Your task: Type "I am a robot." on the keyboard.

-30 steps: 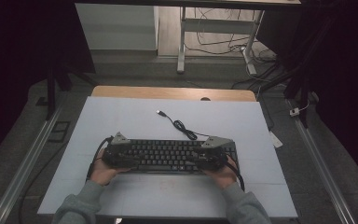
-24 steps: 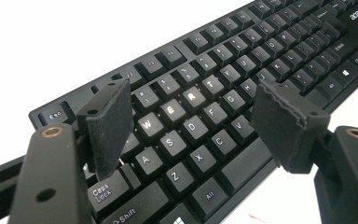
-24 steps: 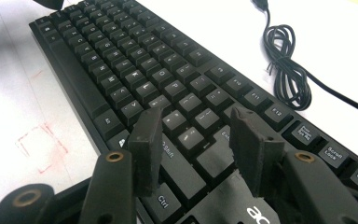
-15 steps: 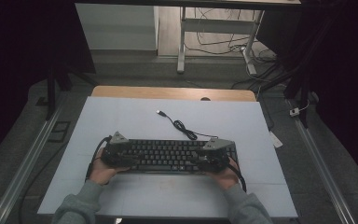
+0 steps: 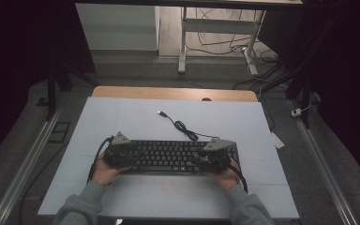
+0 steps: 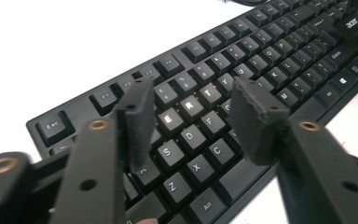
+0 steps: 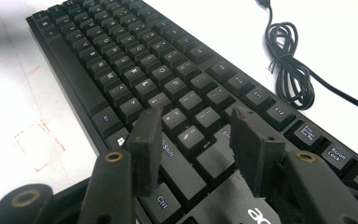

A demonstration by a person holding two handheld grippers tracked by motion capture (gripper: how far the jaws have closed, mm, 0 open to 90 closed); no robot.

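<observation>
Both grippers hover over a keyboard (image 5: 168,157) lying near the front of the table (image 5: 122,117).

The keyboard's long axis runs left to right across the table, key side up, its cable (image 5: 183,126) trailing off the back edge toward the far side, plug (image 5: 160,112) lying loose. The left gripper (image 6: 191,109) sits over the left end, above the E-R-T and D-F keys; its jaws have just been closing and stand half apart with nothing pinched between them. The right gripper (image 7: 196,133) sits over the right end by the Shift and Enter keys, jaws likewise apart and gripping nothing. To do this well, I judge that each gripper should come down squarely, touch one key at a time with a single pad tip, and press lightly so the board does not slide.
</observation>
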